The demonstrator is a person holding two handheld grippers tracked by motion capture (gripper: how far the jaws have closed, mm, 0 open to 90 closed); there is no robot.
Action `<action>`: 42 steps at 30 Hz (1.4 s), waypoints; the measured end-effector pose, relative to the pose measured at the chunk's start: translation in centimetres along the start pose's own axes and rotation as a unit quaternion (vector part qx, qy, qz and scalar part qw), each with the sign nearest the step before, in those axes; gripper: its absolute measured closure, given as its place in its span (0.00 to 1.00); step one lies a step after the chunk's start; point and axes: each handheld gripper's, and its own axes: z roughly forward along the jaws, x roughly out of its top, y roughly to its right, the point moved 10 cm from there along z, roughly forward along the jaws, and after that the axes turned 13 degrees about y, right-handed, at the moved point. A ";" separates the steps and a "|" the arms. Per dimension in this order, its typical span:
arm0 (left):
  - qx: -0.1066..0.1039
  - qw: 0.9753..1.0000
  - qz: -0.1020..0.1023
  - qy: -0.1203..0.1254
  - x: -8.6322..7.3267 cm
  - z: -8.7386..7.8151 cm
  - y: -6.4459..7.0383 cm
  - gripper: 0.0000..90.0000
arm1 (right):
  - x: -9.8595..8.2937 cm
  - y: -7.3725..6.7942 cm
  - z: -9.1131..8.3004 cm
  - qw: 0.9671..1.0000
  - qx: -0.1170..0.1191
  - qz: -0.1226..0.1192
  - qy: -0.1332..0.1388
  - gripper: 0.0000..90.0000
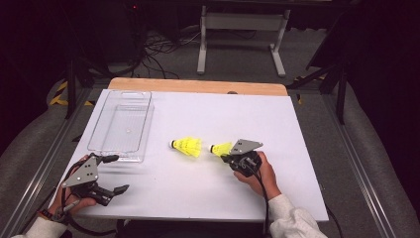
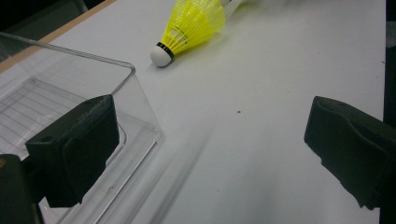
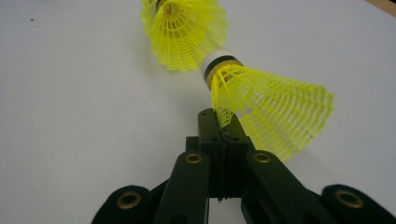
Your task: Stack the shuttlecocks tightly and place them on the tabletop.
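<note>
At counter centre, right gripper (image 3: 223, 122) jaws pinch shuttlecock (image 3: 268, 109) skirt; lift gently toward tray (image 1: 120, 126); left gripper (image 1: 115, 173) jaws gape.

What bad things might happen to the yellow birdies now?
The right gripper pinches only the thin skirt edge of the held shuttlecock, so it might slip out or bend. Its cork tip sits very close to the second shuttlecock, so lifting could knock that one rolling, away from the clear tray.
</note>
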 end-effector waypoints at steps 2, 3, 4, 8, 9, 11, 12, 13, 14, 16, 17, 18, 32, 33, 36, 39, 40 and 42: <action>0.000 1.000 0.000 0.000 0.0 0.0 0.0 0.04 | 0.3 -0.3 0.2 1.000 0.003 0.000 0.005 1.00; 0.000 1.000 -0.001 0.000 0.0 0.0 0.0 0.04 | 0.5 -0.4 0.2 1.000 0.006 -0.001 0.007 1.00; 0.000 1.000 -0.001 0.001 0.0 0.0 0.0 0.04 | 0.6 -0.5 0.3 1.000 0.006 -0.003 0.008 1.00; 0.000 1.000 0.000 0.000 0.0 0.0 0.0 0.04 | 0.9 -0.8 0.7 1.000 0.011 -0.006 0.011 1.00; 0.000 1.000 -0.001 0.000 0.0 0.0 0.0 0.04 | 0.9 -0.8 0.7 1.000 0.012 -0.005 0.011 1.00; 0.000 1.000 -0.001 0.000 0.0 0.0 0.0 0.04 | 1.1 -0.9 0.9 1.000 0.013 -0.005 0.011 1.00; 0.000 1.000 0.000 0.000 0.0 0.0 0.0 0.04 | 1.1 -0.9 1.0 1.000 0.014 -0.005 0.013 1.00; -0.001 1.000 0.001 -0.001 0.0 0.0 0.0 0.04 | 1.2 -1.0 1.1 1.000 0.014 -0.005 0.013 1.00; -0.002 1.000 0.001 -0.001 0.0 0.0 0.0 0.04 | 1.3 -1.0 1.2 1.000 0.015 -0.006 0.013 1.00; -0.001 1.000 -0.001 -0.001 0.0 0.0 0.1 0.04 | 1.3 -1.0 1.4 1.000 0.015 -0.006 0.014 1.00; -0.001 1.000 -0.001 -0.001 0.0 0.0 0.1 0.04 | 1.4 -1.0 1.5 1.000 0.017 -0.006 0.014 1.00; -0.001 1.000 -0.001 -0.001 0.0 0.0 0.1 0.04 | 1.4 -1.0 1.5 1.000 0.017 -0.006 0.014 1.00; -0.002 1.000 -0.002 -0.001 -0.1 0.1 0.1 0.04 | 2.0 -1.9 3.2 0.999 0.030 -0.015 0.013 1.00; -0.002 1.000 -0.001 -0.002 -0.1 0.1 0.1 0.04 | 2.1 -1.9 3.3 0.999 0.030 -0.015 0.013 1.00; -0.003 1.000 0.002 -0.002 0.0 0.1 0.1 0.04 | 2.2 -2.1 3.6 0.999 0.033 -0.017 0.015 1.00; -0.003 1.000 0.000 -0.002 0.0 0.1 0.2 0.04 | 2.3 -2.3 4.2 0.999 0.038 -0.016 0.014 1.00; -0.003 1.000 0.000 -0.002 0.0 0.1 0.2 0.04 | 2.3 -2.4 4.5 0.999 0.038 -0.017 0.014 1.00; -0.003 1.000 0.001 -0.002 0.0 0.1 0.2 0.04 | 2.3 -2.5 4.8 0.999 0.041 -0.018 0.013 1.00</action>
